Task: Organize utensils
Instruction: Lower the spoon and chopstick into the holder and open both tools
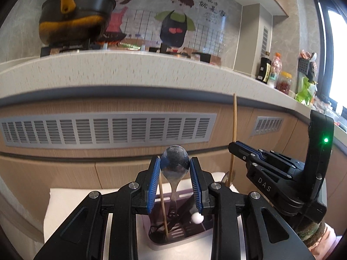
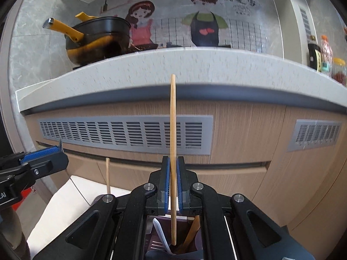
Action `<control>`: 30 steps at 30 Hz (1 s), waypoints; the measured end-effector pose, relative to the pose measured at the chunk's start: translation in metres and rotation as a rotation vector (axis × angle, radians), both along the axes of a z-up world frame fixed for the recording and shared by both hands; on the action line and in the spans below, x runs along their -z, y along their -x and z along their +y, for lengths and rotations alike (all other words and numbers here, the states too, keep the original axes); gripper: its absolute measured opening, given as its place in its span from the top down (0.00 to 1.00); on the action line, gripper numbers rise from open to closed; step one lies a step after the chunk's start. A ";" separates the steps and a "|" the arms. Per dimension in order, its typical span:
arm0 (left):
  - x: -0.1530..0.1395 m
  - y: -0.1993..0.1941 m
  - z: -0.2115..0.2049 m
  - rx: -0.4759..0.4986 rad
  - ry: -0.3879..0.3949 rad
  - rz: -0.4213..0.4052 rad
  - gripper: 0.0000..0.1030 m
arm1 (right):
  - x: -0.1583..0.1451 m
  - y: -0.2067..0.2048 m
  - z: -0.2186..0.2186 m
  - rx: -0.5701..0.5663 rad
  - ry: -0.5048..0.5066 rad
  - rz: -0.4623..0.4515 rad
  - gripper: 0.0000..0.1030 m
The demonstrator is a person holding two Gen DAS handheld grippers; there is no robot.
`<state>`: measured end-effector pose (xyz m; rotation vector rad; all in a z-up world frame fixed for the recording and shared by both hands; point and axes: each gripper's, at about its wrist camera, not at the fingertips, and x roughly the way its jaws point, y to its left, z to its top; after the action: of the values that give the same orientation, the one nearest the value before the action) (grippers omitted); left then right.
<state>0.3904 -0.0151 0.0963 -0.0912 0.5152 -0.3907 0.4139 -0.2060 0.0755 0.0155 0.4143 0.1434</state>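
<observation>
Cabinets of pale wood with grey vent grilles (image 1: 108, 130) filled the background, topped by a speckled surface (image 1: 130, 69) that carried a black-and-yellow pot (image 1: 76, 21) and, far to the right, some bottles and jars (image 1: 273, 71). Below lay a white cloth (image 1: 65, 205), and on it stood a mauve slotted utensil holder (image 1: 184, 236). The left hand-held gripper (image 1: 175, 169) was clamped on the bowl of a metal spoon (image 1: 175, 160), whose handle pointed down into the holder. Beside that handle a chopstick (image 1: 163, 205) stood in the holder, near a small white ball-shaped tip (image 1: 197, 218). The right hand-held gripper (image 2: 173, 173) was closed on a second chopstick (image 2: 172, 119), held upright with its lower end reaching into the holder, among a white utensil (image 2: 161, 236) and a wooden one (image 2: 192, 231).
</observation>
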 end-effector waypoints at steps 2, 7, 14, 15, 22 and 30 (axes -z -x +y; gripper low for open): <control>0.010 -0.003 -0.001 0.004 -0.003 0.023 0.72 | 0.006 -0.002 0.000 0.007 -0.001 0.010 0.94; 0.033 -0.011 -0.007 0.019 -0.016 0.081 0.72 | 0.028 -0.005 0.002 -0.002 0.018 0.066 0.94; 0.067 -0.017 -0.017 0.037 -0.034 0.173 0.71 | 0.065 -0.001 0.008 -0.016 0.055 0.173 0.94; 0.070 -0.017 -0.018 0.035 -0.035 0.183 0.70 | 0.070 -0.001 0.008 -0.013 0.061 0.198 0.94; 0.074 -0.003 -0.018 0.007 -0.040 0.206 0.47 | 0.077 0.018 -0.003 -0.015 0.054 0.280 0.70; 0.051 0.058 0.002 -0.071 -0.023 0.138 0.22 | 0.042 0.100 -0.018 0.020 0.020 0.182 0.27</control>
<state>0.3320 -0.0134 0.0458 -0.1147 0.6508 -0.3108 0.3139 -0.2239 0.0335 0.0127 0.5967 0.1184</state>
